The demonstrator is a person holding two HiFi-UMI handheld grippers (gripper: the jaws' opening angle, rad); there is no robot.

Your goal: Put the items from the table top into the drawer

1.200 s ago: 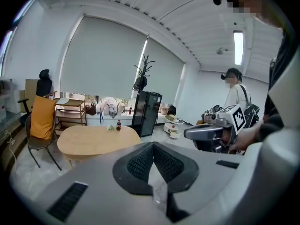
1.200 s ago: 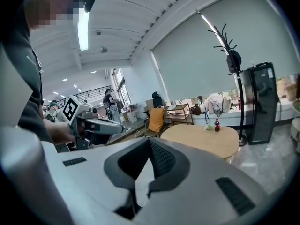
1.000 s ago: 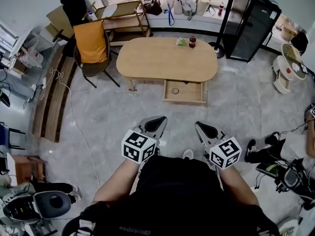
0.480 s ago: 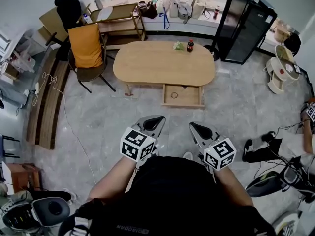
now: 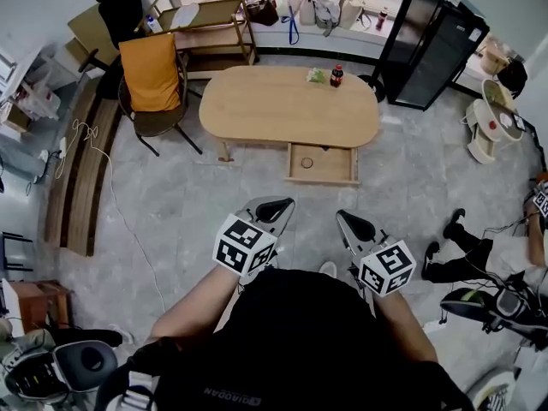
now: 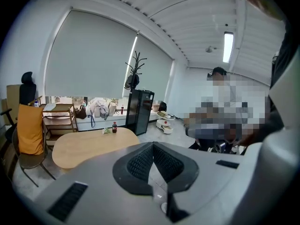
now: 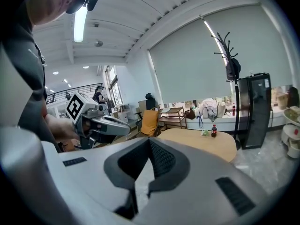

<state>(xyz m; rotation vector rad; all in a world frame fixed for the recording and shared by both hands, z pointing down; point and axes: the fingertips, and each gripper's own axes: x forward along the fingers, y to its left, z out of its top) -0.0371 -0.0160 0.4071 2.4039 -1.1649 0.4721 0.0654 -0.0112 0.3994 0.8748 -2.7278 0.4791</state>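
A cola bottle (image 5: 336, 75) and a small green item (image 5: 316, 75) stand on the far edge of the oval wooden table (image 5: 282, 110). The table's drawer (image 5: 323, 175) is pulled open toward me, with a small round object (image 5: 305, 161) inside. My left gripper (image 5: 272, 205) and right gripper (image 5: 349, 221) are held close to my body, far short of the table, both shut and holding nothing. The left gripper view shows the bottle (image 6: 114, 127) and the table (image 6: 79, 146) beyond the shut jaws. The right gripper view shows the bottle (image 7: 213, 131) and the left gripper (image 7: 101, 123).
A chair with an orange cover (image 5: 152, 80) stands left of the table, a wooden shelf cart (image 5: 210, 24) behind it, and a black cabinet (image 5: 432, 41) to the right. A person's legs (image 5: 454, 247) and cables lie at the right. Grey tiled floor separates me from the table.
The head view has swayed slightly. Both grippers stay shut near my body. The legs at the right have shifted.
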